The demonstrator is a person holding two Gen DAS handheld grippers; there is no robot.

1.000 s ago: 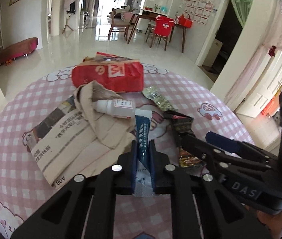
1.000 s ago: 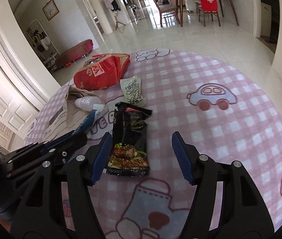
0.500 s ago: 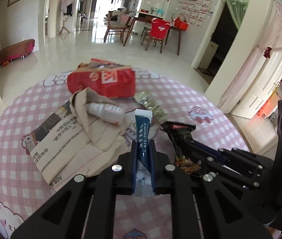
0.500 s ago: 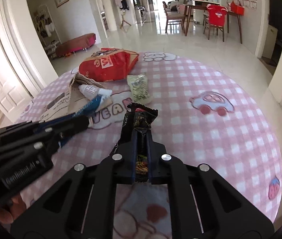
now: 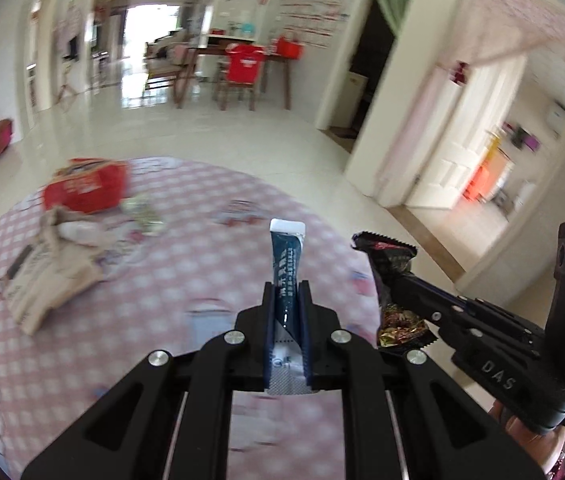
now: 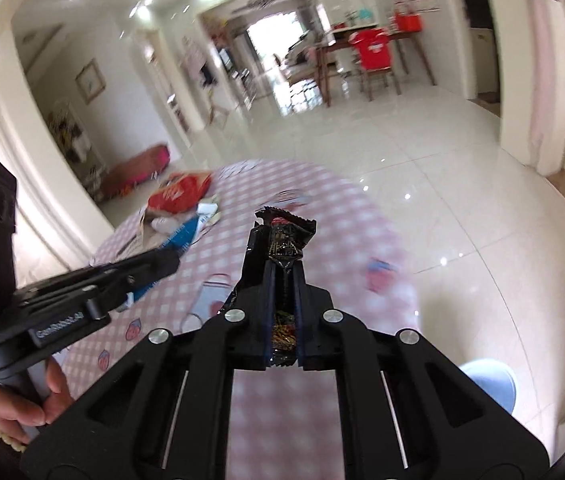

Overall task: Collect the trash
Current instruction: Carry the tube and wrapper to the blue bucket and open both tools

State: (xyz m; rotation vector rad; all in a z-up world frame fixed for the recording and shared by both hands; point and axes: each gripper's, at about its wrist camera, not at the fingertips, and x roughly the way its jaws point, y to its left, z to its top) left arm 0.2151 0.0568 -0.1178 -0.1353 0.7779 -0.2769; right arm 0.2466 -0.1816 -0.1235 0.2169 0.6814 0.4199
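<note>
A dark-blue, white-capped squeeze tube (image 5: 287,276) is clamped in the left gripper (image 5: 287,300) and a black crinkled snack wrapper (image 6: 285,248) in the right gripper (image 6: 284,280), both held above the pink checked tabletop (image 5: 142,320).

Motion blur smears the pink checked cloth over the round surface (image 5: 154,280), so its cartoon prints cannot be read. The red paper bag (image 5: 84,190), the crumpled newspaper (image 5: 48,280) and the small white bottle (image 5: 78,232) beside it are soft shapes with unreadable print. The left claw (image 5: 287,300) hides the lower part of the dark blue tube (image 5: 287,256). The right claw (image 6: 284,292) covers the middle of the black snack wrapper (image 6: 284,240).
</note>
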